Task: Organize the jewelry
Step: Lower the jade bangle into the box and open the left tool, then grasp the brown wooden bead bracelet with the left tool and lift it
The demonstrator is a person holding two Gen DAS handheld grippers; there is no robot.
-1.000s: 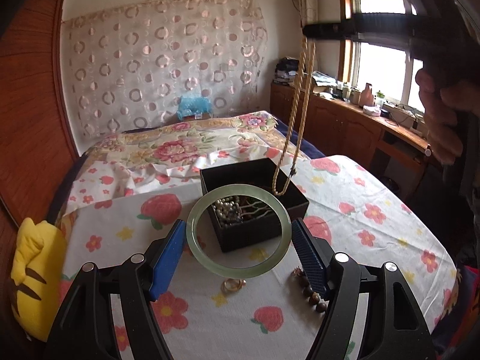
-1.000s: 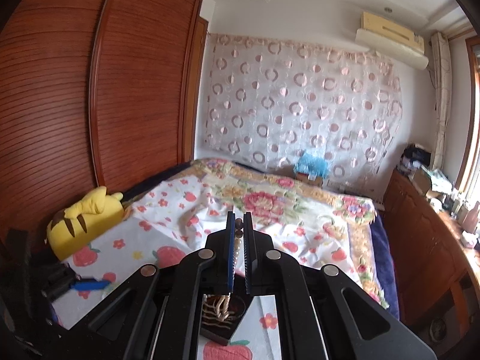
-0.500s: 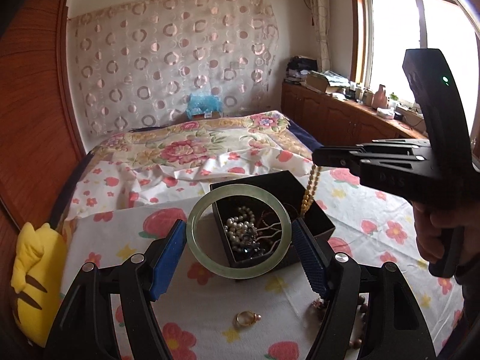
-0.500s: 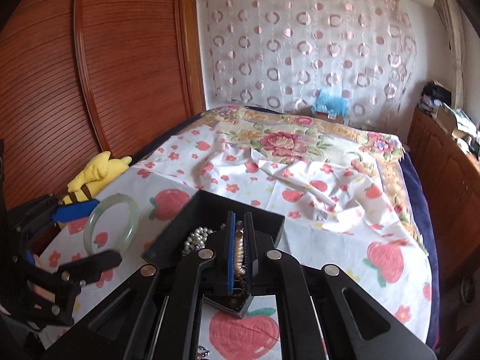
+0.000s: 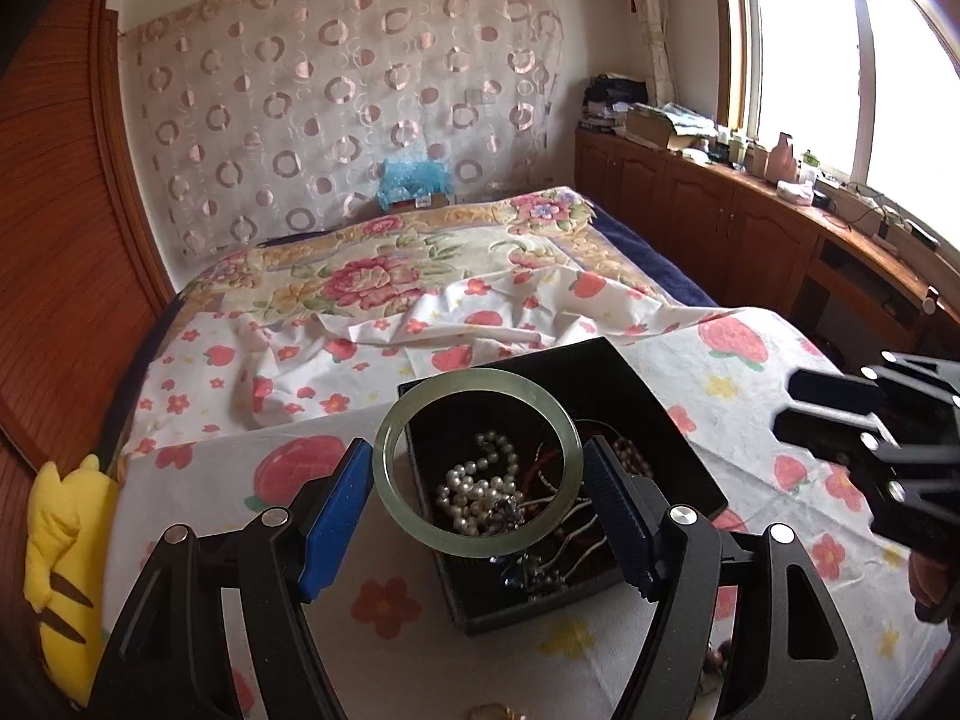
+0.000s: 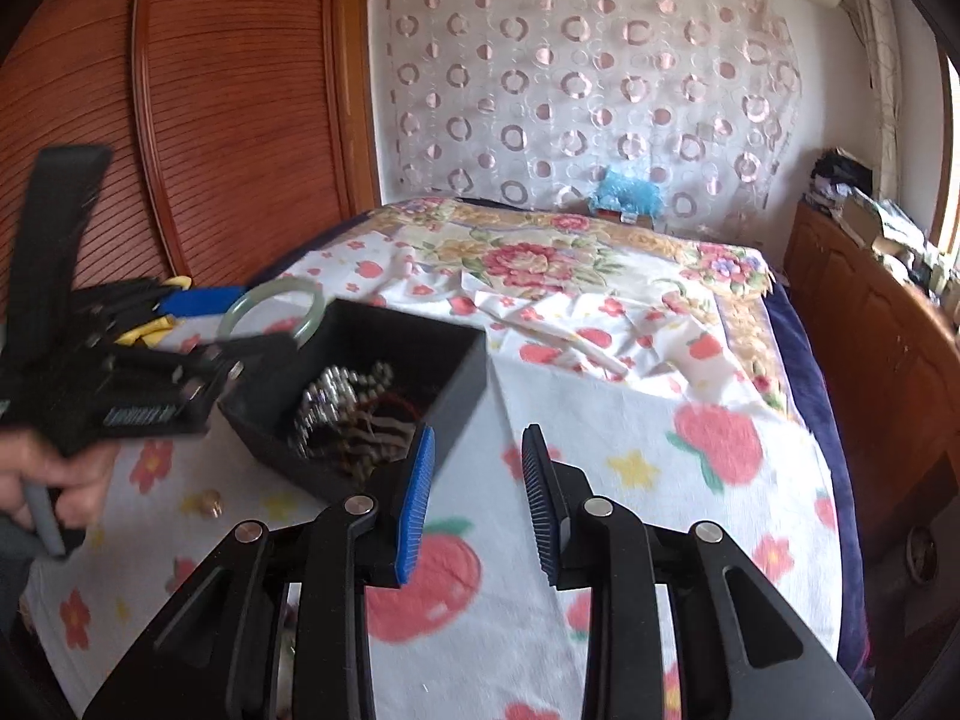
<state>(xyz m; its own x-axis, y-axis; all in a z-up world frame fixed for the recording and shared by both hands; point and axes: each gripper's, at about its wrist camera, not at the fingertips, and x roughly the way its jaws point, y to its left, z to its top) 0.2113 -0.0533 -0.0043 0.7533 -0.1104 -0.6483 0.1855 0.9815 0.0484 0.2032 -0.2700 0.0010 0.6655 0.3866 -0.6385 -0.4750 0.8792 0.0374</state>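
The left gripper [image 5: 477, 498] is clasping a smooth, translucent pale-green jade bangle [image 5: 477, 462] between its ribbed blue pads [image 5: 333, 519], holding the round hoop over the near-left corner of a square, matte black jewelry box [image 5: 654, 414]. Through the ring, a heap of glossy white pearl strands [image 5: 480, 489] is showing inside the box, tangled with thin dark cords and small metal pieces. The box is sitting on a wrinkled white bedsheet [image 5: 300, 456] printed with red strawberries and small flowers, spread over the bed. The right gripper [image 6: 474, 483] is hanging just beside the box's near-right corner; its jaws have just been opening, and its ridged blue pads are standing apart with nothing between them but the sheet below. A small gold ring [image 6: 207, 501] is lying on the sheet near the box. A person's hand [image 6: 42, 474] is gripping the left tool's handle. A soft yellow plush toy [image 5: 57, 552] is resting at the bed's left edge against a ribbed wooden wardrobe door [image 6: 240, 96].
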